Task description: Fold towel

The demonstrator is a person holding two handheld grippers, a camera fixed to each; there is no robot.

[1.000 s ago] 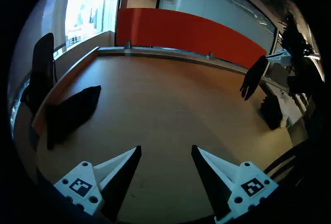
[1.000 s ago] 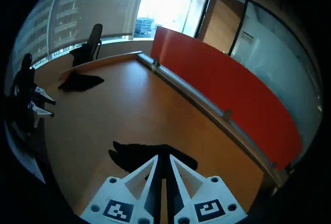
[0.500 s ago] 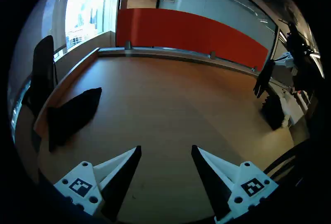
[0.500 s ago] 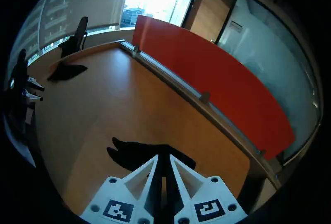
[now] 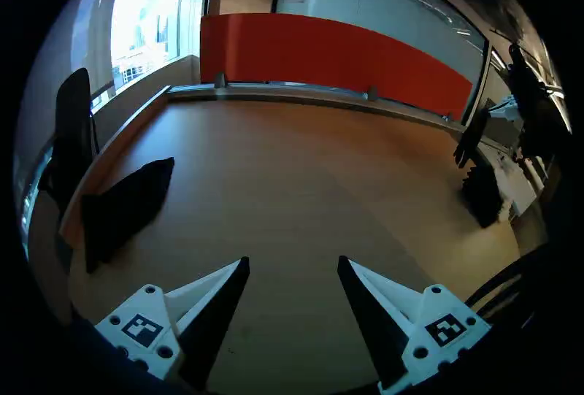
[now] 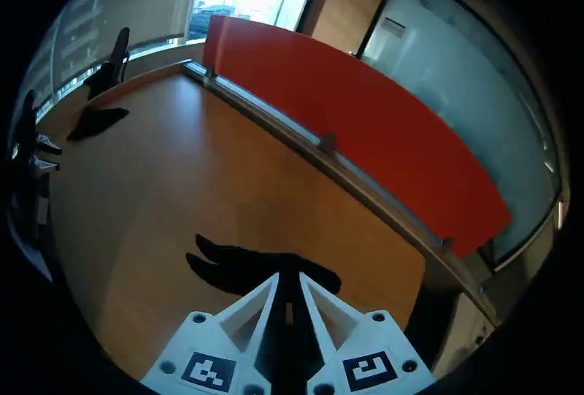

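Note:
My right gripper (image 6: pixel 288 278) is shut on a dark towel (image 6: pixel 255 269) that hangs from its fingers above the wooden table (image 6: pixel 182 169). In the left gripper view that towel (image 5: pixel 473 139) dangles at the far right, under the right gripper (image 5: pixel 505 112) and the person's dark arm. My left gripper (image 5: pixel 292 263) is open over the table's (image 5: pixel 292 169) near edge, nothing between its fingers. A second dark towel (image 5: pixel 120 205) lies crumpled at the table's left edge; the right gripper view shows this second towel (image 6: pixel 95 121) far off, with the left gripper (image 6: pixel 40 155) at the left rim.
A red partition (image 5: pixel 328 52) with a metal rail runs along the table's far side. A dark office chair (image 5: pixel 73 128) stands beyond the left edge by the windows. Another dark heap (image 5: pixel 482 194) sits off the table's right end.
The right gripper has carried its towel farther toward the table's right end and turned rightward. The left gripper has stayed in place, open.

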